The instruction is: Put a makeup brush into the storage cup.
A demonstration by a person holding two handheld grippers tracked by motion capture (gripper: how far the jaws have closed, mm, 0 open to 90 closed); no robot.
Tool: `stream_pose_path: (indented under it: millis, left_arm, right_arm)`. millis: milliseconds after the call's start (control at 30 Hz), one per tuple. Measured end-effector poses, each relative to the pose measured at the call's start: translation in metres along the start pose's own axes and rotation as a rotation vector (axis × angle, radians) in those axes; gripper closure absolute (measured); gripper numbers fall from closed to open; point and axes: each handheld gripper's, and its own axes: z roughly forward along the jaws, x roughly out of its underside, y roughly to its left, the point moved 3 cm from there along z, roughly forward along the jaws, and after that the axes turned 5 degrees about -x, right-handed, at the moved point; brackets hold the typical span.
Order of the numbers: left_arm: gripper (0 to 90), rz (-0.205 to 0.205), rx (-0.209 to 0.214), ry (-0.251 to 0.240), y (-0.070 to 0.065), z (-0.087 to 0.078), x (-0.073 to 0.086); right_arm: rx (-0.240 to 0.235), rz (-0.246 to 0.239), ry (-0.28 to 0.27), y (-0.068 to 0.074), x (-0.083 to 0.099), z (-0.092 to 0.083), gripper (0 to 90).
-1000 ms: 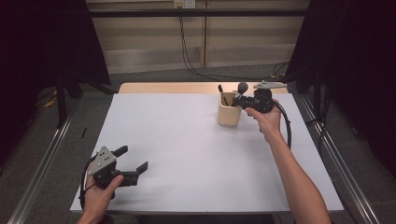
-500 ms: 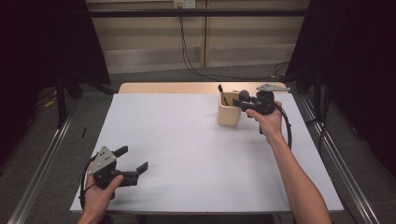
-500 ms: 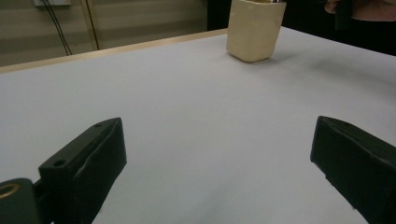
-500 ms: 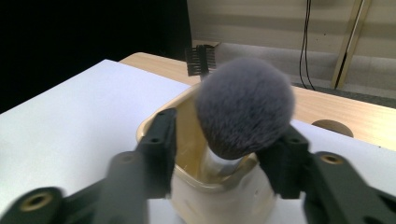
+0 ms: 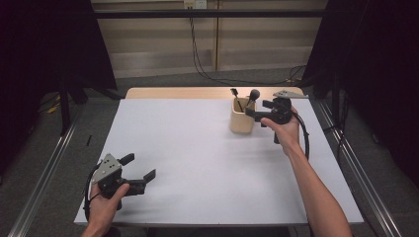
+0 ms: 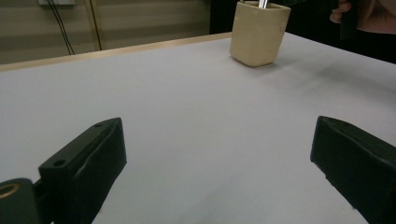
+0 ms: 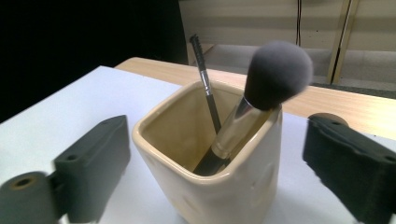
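We see the white table, then the cream cup near its far right corner. Our right gripper stands spread either side of the cup (its jaws have just been opening), pressing nothing. That close view reveals the powder brush leaning inside, beside a thin wand. The left gripper gapes empty.

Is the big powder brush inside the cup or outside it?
Inside. The big brush leans in the cream cup, handle down and bristles above the rim, beside a thin brush.
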Motion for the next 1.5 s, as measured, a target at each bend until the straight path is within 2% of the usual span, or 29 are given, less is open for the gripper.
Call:
stream_pose_path:
  millis: [67,333,433,667,900,1000,1100,1233,1333,1500]
  left_arm:
    - [3.6,-0.003,-0.002,-0.002,0.000,0.000,0.000]
    - [3.6,-0.008,-0.012,-0.004,0.002,-0.001,0.000]
    - [3.6,-0.005,-0.014,-0.004,0.002,-0.001,0.000]
    - [3.5,0.004,-0.012,-0.009,0.001,-0.003,-0.001]
    - [3.5,0.002,-0.013,-0.014,0.000,-0.005,-0.001]
    - [3.6,0.005,-0.011,-0.018,0.001,-0.005,-0.001]
    - [3.5,0.003,-0.015,-0.017,0.001,-0.006,-0.001]
    - [3.5,-0.003,-0.023,-0.021,0.001,-0.007,-0.001]
    - [3.5,-0.004,-0.034,-0.031,0.002,-0.007,-0.002]
    - [3.4,-0.006,-0.028,-0.040,0.001,-0.008,-0.002]
  right_arm:
    - [0.009,-0.010,-0.003,0.001,0.001,-0.001,0.0]
    - [0.015,-0.015,-0.015,0.002,0.002,-0.008,0.1]
    - [0.066,-0.031,-0.018,0.004,0.003,-0.012,0.4]
    - [0.042,-0.044,-0.070,0.008,0.002,-0.022,0.4]
    - [0.054,-0.067,-0.082,0.012,0.006,-0.030,0.4]
    - [0.044,-0.067,-0.083,0.014,0.009,-0.033,0.4]
    - [0.057,-0.050,-0.102,0.011,0.013,-0.038,0.2]
    - [0.051,-0.046,-0.087,0.013,0.017,-0.043,0.2]
    - [0.061,-0.058,-0.096,0.015,0.020,-0.049,0.2]
    - [0.063,-0.065,-0.085,0.017,0.026,-0.060,0.2]
